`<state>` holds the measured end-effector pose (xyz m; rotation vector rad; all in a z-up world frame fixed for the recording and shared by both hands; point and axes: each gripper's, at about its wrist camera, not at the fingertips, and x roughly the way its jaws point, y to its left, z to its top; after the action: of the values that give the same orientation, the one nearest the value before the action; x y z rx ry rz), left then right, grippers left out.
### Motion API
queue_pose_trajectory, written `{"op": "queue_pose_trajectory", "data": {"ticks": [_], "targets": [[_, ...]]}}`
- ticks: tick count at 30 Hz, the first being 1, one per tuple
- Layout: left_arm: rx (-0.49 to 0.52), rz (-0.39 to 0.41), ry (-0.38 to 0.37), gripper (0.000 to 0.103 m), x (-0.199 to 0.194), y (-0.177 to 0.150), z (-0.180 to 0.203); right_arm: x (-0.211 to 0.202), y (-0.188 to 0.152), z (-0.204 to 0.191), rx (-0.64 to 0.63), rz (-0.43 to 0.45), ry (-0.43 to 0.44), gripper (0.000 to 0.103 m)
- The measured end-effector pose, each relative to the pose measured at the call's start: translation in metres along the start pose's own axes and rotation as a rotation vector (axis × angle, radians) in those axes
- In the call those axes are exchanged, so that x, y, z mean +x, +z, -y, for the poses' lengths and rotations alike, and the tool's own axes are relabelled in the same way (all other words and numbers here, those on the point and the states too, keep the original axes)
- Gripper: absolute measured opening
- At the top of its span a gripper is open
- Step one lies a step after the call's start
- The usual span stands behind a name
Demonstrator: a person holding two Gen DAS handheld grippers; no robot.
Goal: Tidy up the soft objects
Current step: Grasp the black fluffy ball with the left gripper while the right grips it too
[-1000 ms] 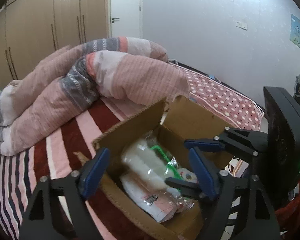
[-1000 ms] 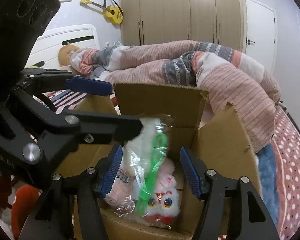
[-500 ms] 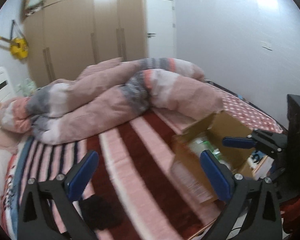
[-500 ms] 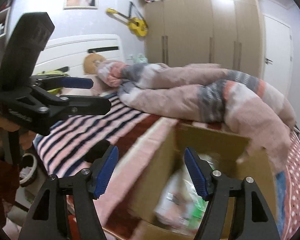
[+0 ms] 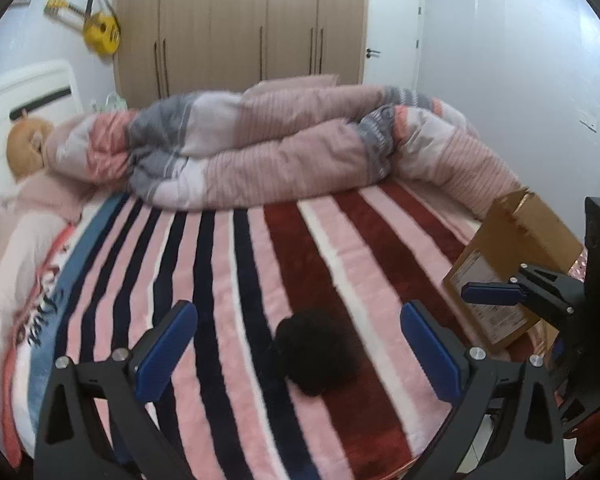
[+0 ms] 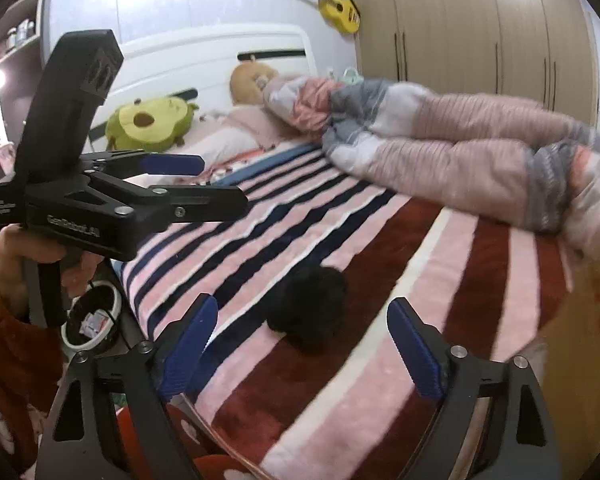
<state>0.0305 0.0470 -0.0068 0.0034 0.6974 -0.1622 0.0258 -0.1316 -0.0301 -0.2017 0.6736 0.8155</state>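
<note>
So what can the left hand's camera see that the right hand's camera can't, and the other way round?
Only the left view shows the cardboard box at the bed's right edge and the white door.

Only the right view shows the avocado plush by the headboard, the wall shelf, and the person's hand holding the left gripper.

Both show the black fluffy object on the striped blanket, the rolled pink duvet, the yellow ukulele, the wardrobe, and open grippers.

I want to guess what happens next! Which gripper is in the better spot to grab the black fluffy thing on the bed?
Probably the left gripper: the black fluffy thing lies centred between its open fingers. The right gripper is open too, but sits nearer the cardboard box.
</note>
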Motion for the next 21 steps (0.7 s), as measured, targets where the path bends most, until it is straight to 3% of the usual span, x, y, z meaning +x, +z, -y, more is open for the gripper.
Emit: {"op": "queue_pose_trajectory", "data": {"ticks": [9,16,19,21], "targets": [[-0.085,-0.071,-0.108,0.101,0.061,-0.039,-0.033,0.089,-0.024,0.01,0.057,-0.089,0.043,0.087],[-0.159,-0.111,-0.208,0.101,0.102,-0.054,-0.045,0.139,-0.025,0.006,0.025,-0.145,0.05,0.086],[-0.169,-0.128,-0.236,0.099,0.114,-0.056,-0.044,0.153,-0.026,0.007,0.005,-0.169,-0.002,0.068],[-0.171,-0.14,-0.259,0.097,0.122,-0.058,-0.041,0.159,-0.028,0.012,0.035,-0.19,0.037,0.065]]}}
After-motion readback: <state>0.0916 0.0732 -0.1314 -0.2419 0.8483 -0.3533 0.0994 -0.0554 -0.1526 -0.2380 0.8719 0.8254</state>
